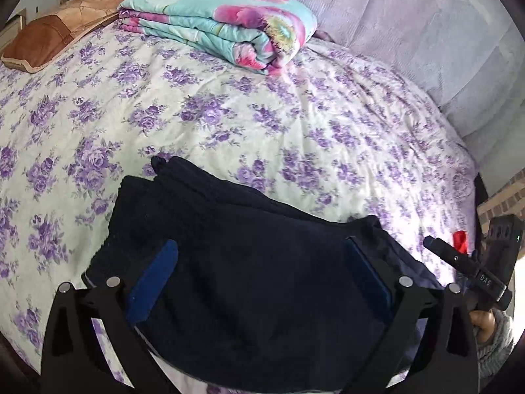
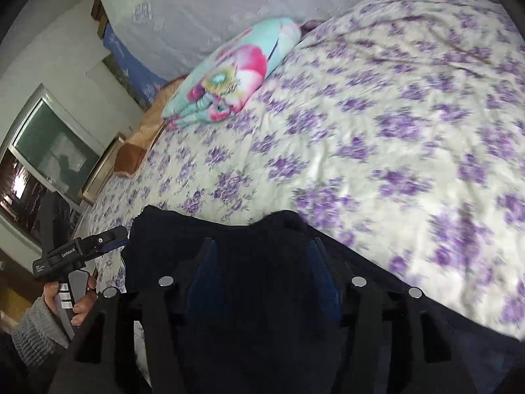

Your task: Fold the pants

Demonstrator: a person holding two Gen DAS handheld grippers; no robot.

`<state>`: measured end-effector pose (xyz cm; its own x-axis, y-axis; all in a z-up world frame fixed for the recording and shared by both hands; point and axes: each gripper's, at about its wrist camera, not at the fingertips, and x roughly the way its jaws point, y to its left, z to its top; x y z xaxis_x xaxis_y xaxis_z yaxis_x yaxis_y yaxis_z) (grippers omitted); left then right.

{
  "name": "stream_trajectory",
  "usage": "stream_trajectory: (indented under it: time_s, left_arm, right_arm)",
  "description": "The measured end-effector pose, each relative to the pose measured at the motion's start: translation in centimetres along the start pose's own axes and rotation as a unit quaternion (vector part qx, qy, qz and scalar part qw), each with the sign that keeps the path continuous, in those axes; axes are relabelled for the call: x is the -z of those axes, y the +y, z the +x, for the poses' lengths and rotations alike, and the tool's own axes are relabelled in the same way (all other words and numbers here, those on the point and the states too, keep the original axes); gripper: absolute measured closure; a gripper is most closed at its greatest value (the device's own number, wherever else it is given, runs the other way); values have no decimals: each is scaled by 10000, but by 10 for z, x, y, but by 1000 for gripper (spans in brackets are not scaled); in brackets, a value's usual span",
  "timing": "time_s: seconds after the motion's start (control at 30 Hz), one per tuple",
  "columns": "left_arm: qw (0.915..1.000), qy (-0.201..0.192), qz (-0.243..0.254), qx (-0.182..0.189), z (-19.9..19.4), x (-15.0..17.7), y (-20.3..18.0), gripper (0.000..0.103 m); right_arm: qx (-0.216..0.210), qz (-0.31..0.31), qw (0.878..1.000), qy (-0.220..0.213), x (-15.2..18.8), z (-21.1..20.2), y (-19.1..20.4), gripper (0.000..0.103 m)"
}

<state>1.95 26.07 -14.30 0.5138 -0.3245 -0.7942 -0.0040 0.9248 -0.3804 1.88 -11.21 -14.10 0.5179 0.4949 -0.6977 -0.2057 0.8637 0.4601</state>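
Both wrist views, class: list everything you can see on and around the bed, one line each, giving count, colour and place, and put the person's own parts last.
Pants: one, dark navy, folded, on the near edge of the bed.
Bedspread: one, cream with purple flowers, covering the bed.
Quilt: one, turquoise with pink flowers, folded, at the far end of the bed.
Pillow: one, brown and tan, beside the quilt.
Lilac cover: one, pale lilac, behind the quilt.
Window: one, pale frame, on the wall beyond the bed.
Left claw: one, black with blue pads, open over the pants.
Right claw: one, black with blue pads, open over the pants.
Hand: one, in a grey knit sleeve, holding the left claw's handle.
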Motion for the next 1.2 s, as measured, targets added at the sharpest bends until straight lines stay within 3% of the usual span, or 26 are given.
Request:
stream_trajectory:
  time_s: [0.1, 0.17, 0.23, 0.37, 0.47, 0.7, 0.9, 0.93, 1.0, 1.1, 1.2]
  left_arm:
    - [9996, 131, 235, 118, -6, 18, -9, 5]
    - [9984, 398, 412, 37, 3, 31, -14, 5]
    - [9958, 752, 512, -97, 19, 42, -17, 5]
    - [9936, 924, 538, -377, 34, 54, -18, 5]
    - [9927, 987, 512, -477, 36, 53, -21, 5]
    - [9928, 1081, 244, -450, 34, 52, -22, 5]
    - [9920, 1118, 191, -551, 27, 57, -21, 5]
    - [9920, 1114, 152, -572, 26, 58, -19, 5]
    - [9923, 1084, 111, -595, 22, 59, -17, 5]
    - [9928, 1007, 127, -636, 17, 58, -14, 5]
    - [9934, 971, 60, -600, 13, 56, -8, 5]
  right_arm:
    - [488, 767, 9949, -430, 50, -71, -44, 44]
    - [792, 1658, 9797, -797, 104, -123, -82, 44]
    - [980, 2585, 9533, -1213, 159, -167, -115, 44]
    - [1066, 4235, 8746, -2105, 264, -237, -158, 42]
    - [973, 4714, 8448, -2337, 298, -243, -173, 42]
    - [786, 4929, 8201, -2797, 302, -215, -200, 43]
    - [705, 4868, 8157, -3044, 282, -206, -216, 47]
    - [749, 4813, 8176, -3070, 277, -204, -215, 50]
    - [840, 4694, 8223, -3106, 274, -205, -213, 83]
    - [841, 4675, 8214, -3157, 275, -212, -212, 86]
    - [1062, 4514, 8313, -3063, 264, -222, -199, 87]
